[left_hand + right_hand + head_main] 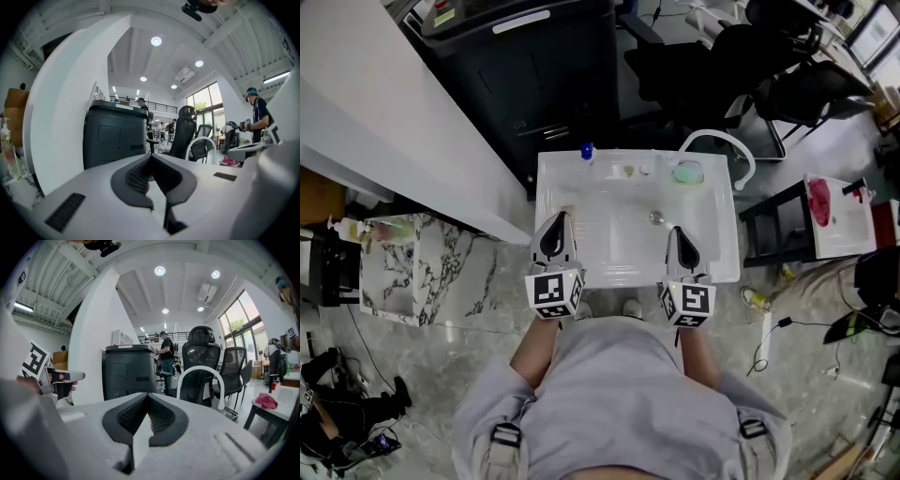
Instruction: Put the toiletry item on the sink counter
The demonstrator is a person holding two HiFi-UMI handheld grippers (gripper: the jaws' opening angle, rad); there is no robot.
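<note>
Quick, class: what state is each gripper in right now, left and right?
Left gripper: closed, holding nothing.
Right gripper: closed, holding nothing.

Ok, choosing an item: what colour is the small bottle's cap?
Blue; the cap shows best in head view.

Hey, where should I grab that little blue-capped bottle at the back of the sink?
Grip the blue-capped bottle by its sides just under the cap, coming from the front over the basin with the left gripper, which is nearer. It looks upright on the back ledge, sides clear.
</note>
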